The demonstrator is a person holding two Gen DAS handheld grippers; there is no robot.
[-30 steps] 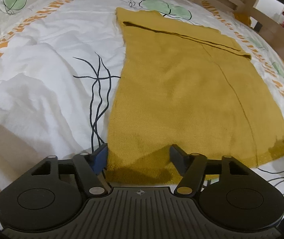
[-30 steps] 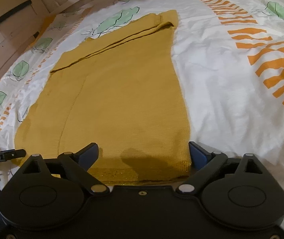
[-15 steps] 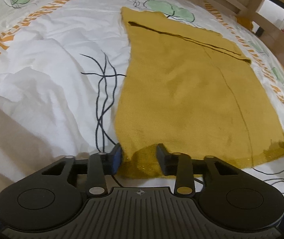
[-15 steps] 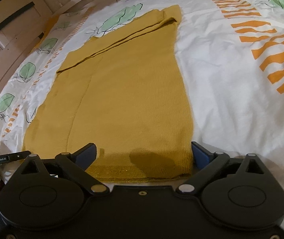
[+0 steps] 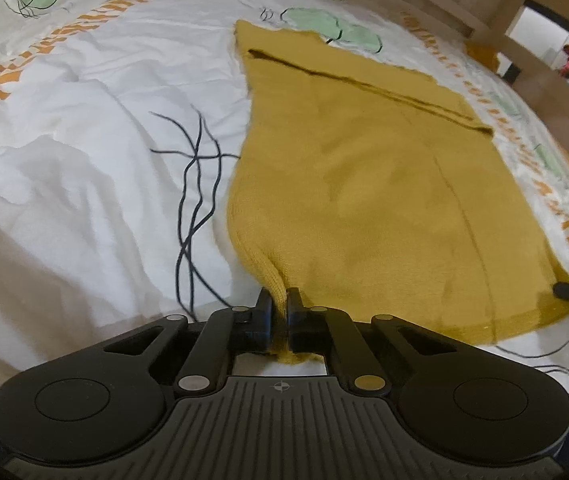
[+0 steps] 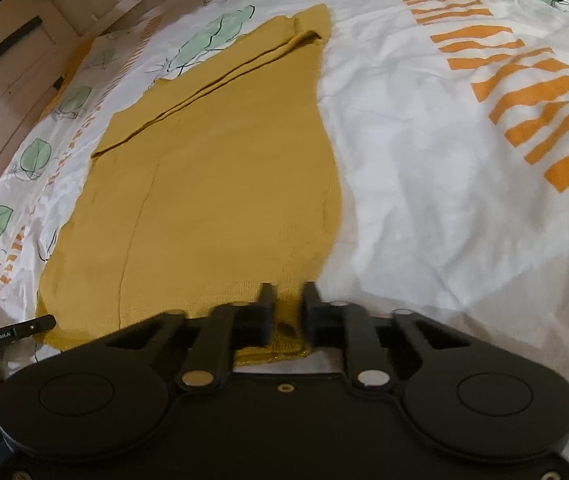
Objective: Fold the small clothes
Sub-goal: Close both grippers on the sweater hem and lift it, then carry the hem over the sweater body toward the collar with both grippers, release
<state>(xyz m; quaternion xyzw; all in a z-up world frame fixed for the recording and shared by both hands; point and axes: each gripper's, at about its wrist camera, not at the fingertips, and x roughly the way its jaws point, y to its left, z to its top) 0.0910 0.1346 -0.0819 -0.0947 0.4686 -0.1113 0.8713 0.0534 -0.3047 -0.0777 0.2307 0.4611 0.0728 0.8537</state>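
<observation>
— Mustard knit garment [image 5: 364,200], where does it lie?
— Flat on the leaf-and-stripe printed bedsheet [image 5: 84,160], near hem toward us.
— The tools?
— Left gripper [image 5: 279,304] has just clamped the near left corner; right gripper [image 6: 287,300] has just closed on the near right corner.
— Handling?
— Probably soft, light, stretchy; lift both corners together. Wooden bed frame [image 5: 544,92] beyond.
</observation>
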